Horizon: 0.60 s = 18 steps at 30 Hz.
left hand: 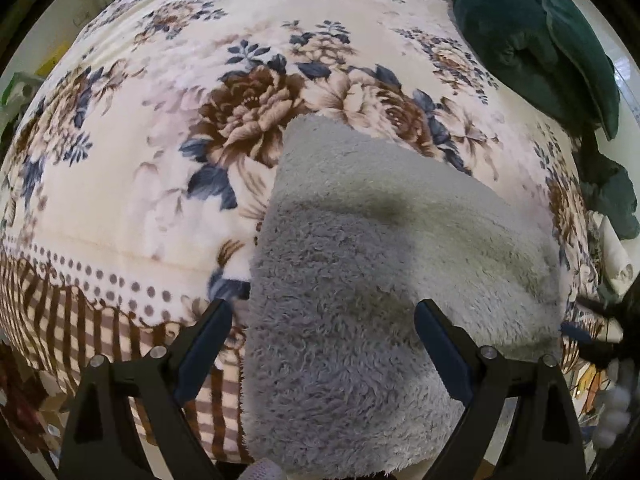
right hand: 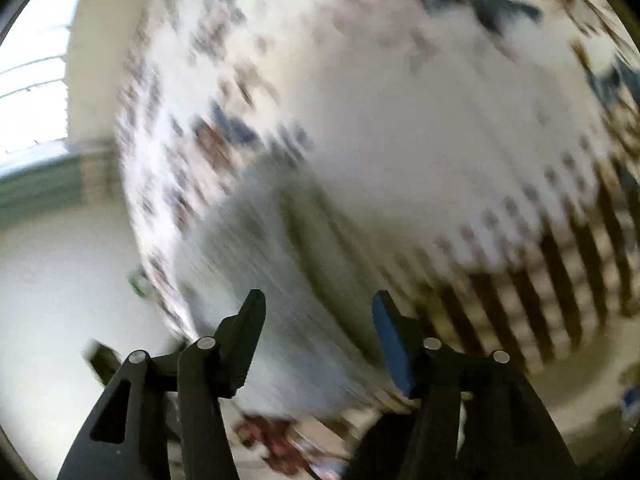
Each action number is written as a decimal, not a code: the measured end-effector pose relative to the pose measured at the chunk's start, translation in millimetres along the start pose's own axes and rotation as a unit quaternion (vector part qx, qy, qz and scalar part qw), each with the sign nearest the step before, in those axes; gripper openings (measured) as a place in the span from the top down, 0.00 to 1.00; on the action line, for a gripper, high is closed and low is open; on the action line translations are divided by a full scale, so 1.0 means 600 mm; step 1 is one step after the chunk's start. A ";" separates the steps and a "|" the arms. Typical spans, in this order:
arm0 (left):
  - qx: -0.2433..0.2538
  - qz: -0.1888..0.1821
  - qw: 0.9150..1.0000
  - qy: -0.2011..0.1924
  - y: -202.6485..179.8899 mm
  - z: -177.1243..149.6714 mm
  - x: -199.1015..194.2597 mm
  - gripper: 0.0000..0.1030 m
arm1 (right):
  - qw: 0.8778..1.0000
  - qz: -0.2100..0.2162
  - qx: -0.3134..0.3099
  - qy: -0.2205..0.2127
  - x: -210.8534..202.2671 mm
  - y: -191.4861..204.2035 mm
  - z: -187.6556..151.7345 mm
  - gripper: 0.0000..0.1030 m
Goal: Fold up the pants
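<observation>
Nearest the left wrist camera, the left gripper is pointing steeply down with its fingers standing wide apart, and they are gripping nothing; whether they are brushing the pile beneath cannot be told. Grey fleece pants are lying directly under and ahead of those fingers on the flowered blanket of the bed, the visible part running as a broad band away from the camera and narrowing toward a far corner, so the long axis is running roughly along the line the gripper looks down. A dark green garment is lying well apart at the far right. In the right wrist view, heavily blurred, the right gripper is angling down less steeply, its fingers standing partly open and holding nothing. A pale grey band, probably the pants, is stretching from between them toward the upper left. Judging by this, the left hand is sitting nearer the cloth for the coming fold.
</observation>
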<state>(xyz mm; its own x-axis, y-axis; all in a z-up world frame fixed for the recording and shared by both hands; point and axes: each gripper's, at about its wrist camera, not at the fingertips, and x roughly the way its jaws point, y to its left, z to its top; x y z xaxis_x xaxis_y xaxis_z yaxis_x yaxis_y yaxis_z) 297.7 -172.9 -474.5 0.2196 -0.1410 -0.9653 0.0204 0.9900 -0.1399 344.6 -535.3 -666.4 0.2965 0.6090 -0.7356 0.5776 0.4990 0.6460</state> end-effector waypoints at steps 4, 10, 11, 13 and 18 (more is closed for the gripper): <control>-0.005 0.001 1.000 0.003 0.001 -0.001 0.014 0.10 | 0.998 0.037 0.039 0.025 0.068 0.003 0.071 0.42; 0.005 0.009 1.000 0.015 0.000 -0.011 0.038 0.10 | 0.998 0.007 -0.013 -0.061 0.077 0.044 0.106 0.86; 0.005 0.009 1.000 0.018 0.001 -0.014 0.042 0.10 | 0.997 0.007 -0.010 -0.074 0.075 0.046 0.112 0.86; 0.002 0.008 1.000 0.025 0.004 -0.020 0.052 0.10 | 0.996 -0.004 -0.006 -0.089 0.071 0.036 0.121 0.87; -0.006 -0.001 1.000 0.027 0.008 -0.025 0.044 0.10 | 0.999 -0.032 -0.014 -0.032 0.083 0.018 0.125 0.72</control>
<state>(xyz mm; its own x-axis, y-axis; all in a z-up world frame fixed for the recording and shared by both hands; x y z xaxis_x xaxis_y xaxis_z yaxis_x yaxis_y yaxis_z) 288.7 -171.9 -504.1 0.1658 -0.1435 -0.9757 0.0083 0.9895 -0.1441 423.0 -545.8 -711.4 0.3086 0.5344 -0.7869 0.5755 0.5538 0.6018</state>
